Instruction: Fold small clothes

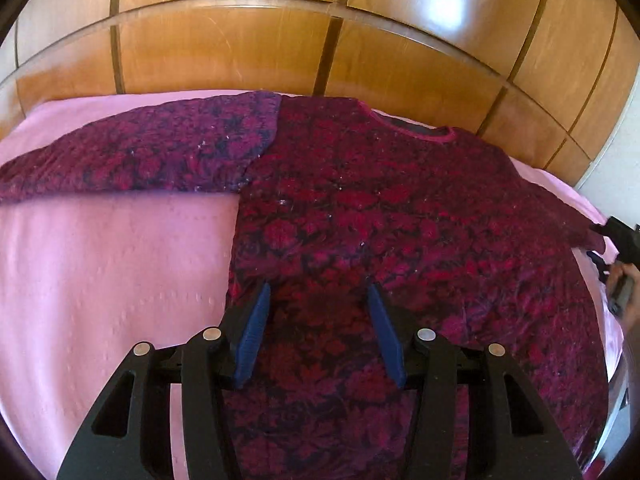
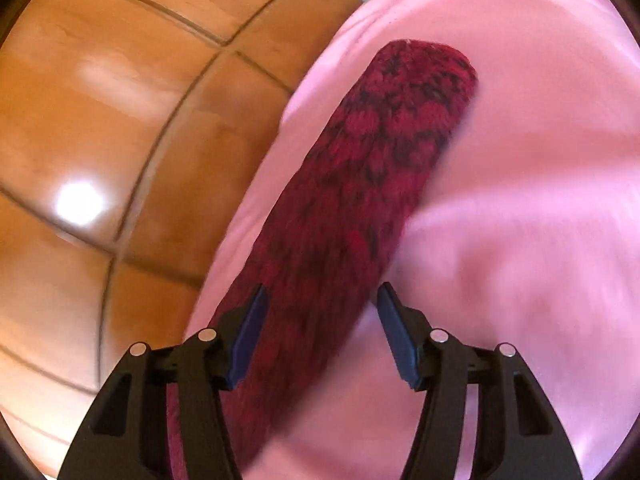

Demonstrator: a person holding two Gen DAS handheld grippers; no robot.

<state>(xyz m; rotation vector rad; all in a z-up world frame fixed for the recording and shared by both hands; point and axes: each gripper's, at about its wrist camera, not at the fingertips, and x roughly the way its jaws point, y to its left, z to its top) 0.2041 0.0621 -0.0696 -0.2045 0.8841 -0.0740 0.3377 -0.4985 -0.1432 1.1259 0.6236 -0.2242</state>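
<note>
Pink sheet (image 1: 100, 280) under unlabelled patterned sweater (image 1: 380, 208)

Black tongs (image 1: 318, 292), seemingly blue-padded.

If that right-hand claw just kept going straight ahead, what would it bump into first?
Probably the sweater's red patterned sleeve: it already runs between the right gripper's open jaws and stretches ahead across the pink sheet. Depth is unclear.
</note>
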